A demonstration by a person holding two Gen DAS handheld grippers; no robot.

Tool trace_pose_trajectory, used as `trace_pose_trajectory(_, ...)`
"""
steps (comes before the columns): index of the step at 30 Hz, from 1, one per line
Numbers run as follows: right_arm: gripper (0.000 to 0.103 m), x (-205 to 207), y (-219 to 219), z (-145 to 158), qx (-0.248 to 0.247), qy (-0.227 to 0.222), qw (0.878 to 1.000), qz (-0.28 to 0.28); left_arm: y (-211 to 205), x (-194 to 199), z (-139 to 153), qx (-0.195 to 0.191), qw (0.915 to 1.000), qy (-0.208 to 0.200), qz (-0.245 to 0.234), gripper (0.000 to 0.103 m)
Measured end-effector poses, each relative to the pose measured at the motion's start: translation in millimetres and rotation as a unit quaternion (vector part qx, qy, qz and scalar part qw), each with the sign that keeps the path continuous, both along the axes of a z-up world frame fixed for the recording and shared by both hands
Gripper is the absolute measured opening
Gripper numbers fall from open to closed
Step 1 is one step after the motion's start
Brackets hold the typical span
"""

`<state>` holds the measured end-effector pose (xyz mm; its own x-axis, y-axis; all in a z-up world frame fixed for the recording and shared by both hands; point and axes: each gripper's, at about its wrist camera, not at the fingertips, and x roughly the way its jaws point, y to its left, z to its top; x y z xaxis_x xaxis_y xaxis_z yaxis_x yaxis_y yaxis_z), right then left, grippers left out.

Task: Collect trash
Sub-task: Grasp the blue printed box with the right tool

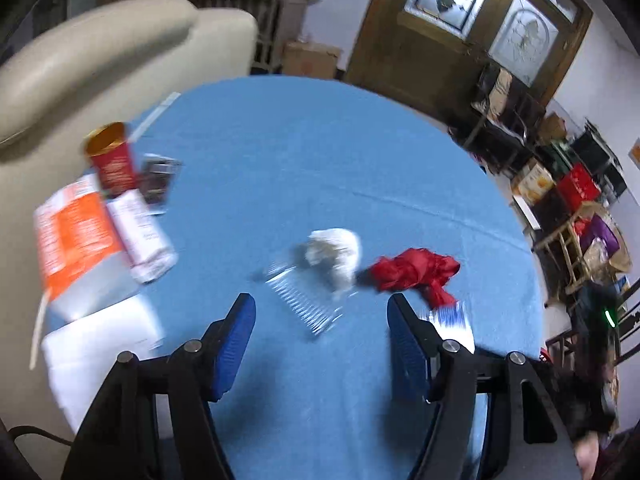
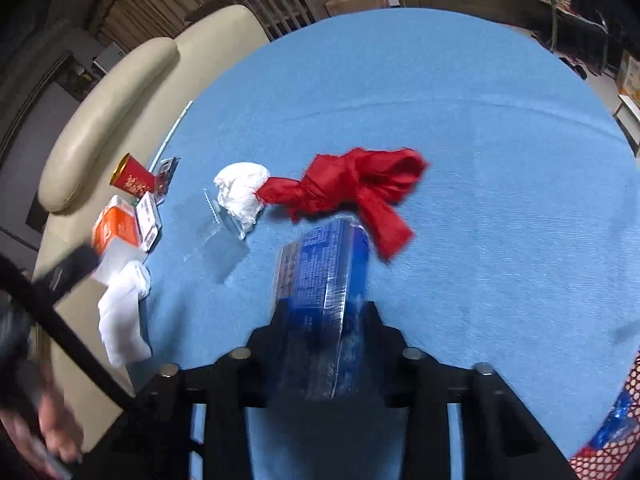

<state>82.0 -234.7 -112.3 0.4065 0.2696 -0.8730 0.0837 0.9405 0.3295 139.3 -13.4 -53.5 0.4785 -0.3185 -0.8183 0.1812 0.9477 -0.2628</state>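
Observation:
My right gripper [image 2: 320, 312] is shut on a blue plastic-wrapped packet [image 2: 324, 276] and holds it above the blue table [image 2: 480, 120]. The packet also shows in the left wrist view [image 1: 450, 318]. My left gripper [image 1: 320, 312] is open and empty over the table. Just beyond it lie a clear plastic wrapper [image 1: 304, 304], a crumpled white tissue [image 1: 334, 254] and a crumpled red wrapper [image 1: 416, 270]. The tissue [image 2: 240, 190] and the red wrapper [image 2: 352, 188] also show in the right wrist view.
At the table's left edge stand a red cup [image 1: 110, 158], an orange and white carton [image 1: 74, 236], a small white box [image 1: 142, 236] and a white cloth [image 1: 100, 356]. A cream sofa [image 1: 100, 52] is behind. A red mesh basket [image 2: 612, 436] sits at the lower right.

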Motion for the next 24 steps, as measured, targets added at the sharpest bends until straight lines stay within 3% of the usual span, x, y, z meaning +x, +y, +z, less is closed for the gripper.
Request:
trace_pose_trajectory(8, 0.038, -25.3, -28.8, -6.4, 0.021, 0.005, 1.0, -0.003, -44.6, 30.4, -44.5, 0.071, 0.9963, 0.047, 0.011, 0.069)
trace_pose_trajectory(13, 0.038, -29.1, -30.6, 5.4, 0.028, -0.021, 0.999, 0.005, -23.6, 21.2, -59.1, 0.066, 0.9945, 0.077, 0.025, 0.069)
trace_pose_trajectory(18, 0.039, -24.1, -20.5, 10.8, 0.034, -0.033, 0.999, 0.014, 26.3, -1.9, -58.3, 0.053, 0.9933, 0.084, 0.058, 0.069)
trace_pose_trajectory(19, 0.04, -21.0, -18.2, 10.1, 0.034, -0.032, 0.999, 0.016, 36.3, -5.3, -56.4, 0.049, 0.9929, 0.086, 0.066, 0.069)
trace_pose_trajectory(21, 0.077, -12.7, -15.3, 8.6, 0.037, -0.023, 0.999, 0.009, 45.2, -9.0, -51.8, 0.05, 0.9926, 0.084, 0.072, 0.069)
trace_pose_trajectory(24, 0.078, 1.3, -7.6, 7.2, 0.044, -0.013, 0.999, -0.001, 48.7, -13.9, -39.2, 0.056, 0.9936, 0.067, 0.071, 0.069)
